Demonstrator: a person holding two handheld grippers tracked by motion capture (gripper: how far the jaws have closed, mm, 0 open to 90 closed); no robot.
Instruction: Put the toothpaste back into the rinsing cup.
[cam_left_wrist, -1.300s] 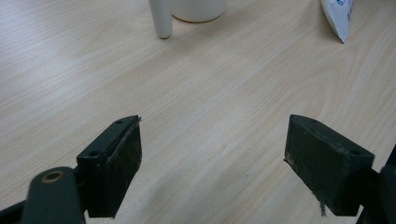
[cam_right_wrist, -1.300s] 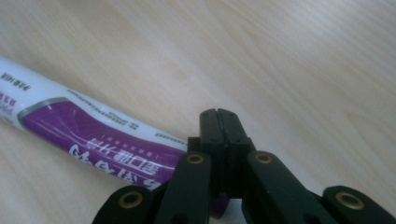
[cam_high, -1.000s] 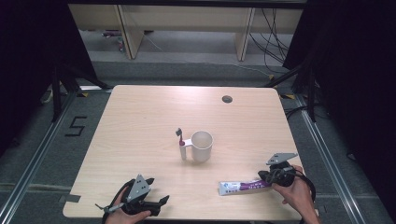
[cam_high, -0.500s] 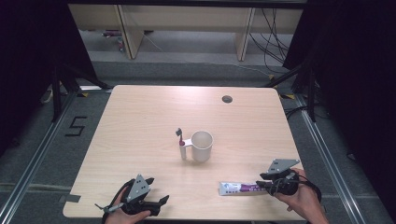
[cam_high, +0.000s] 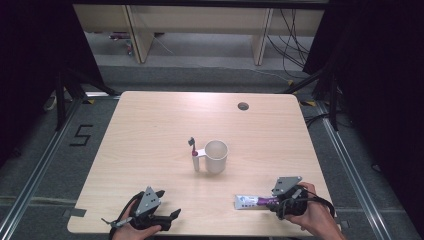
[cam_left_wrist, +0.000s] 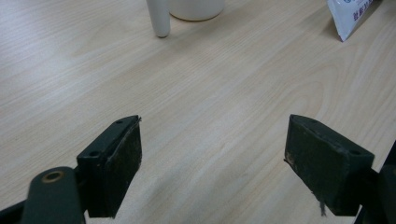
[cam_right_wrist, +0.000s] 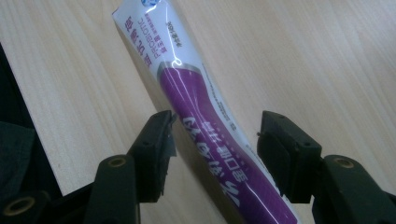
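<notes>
A white and purple toothpaste tube lies flat near the table's front edge at the right. My right gripper is open and low over its purple end; in the right gripper view the tube runs between the two jaws with a gap on each side. A white mug stands at the table's middle, with a white-handled toothbrush upright beside it on the left. My left gripper rests open at the front left, its jaws wide over bare wood.
The wooden table has a dark cable hole at the back right. Its front edge runs close under both hands. Dark floor, metal rails and a floor marking surround it.
My right gripper has moved down and left along the table, from beside the tube's end to straddling the purple end. The left gripper, mug and toothbrush have not moved.
</notes>
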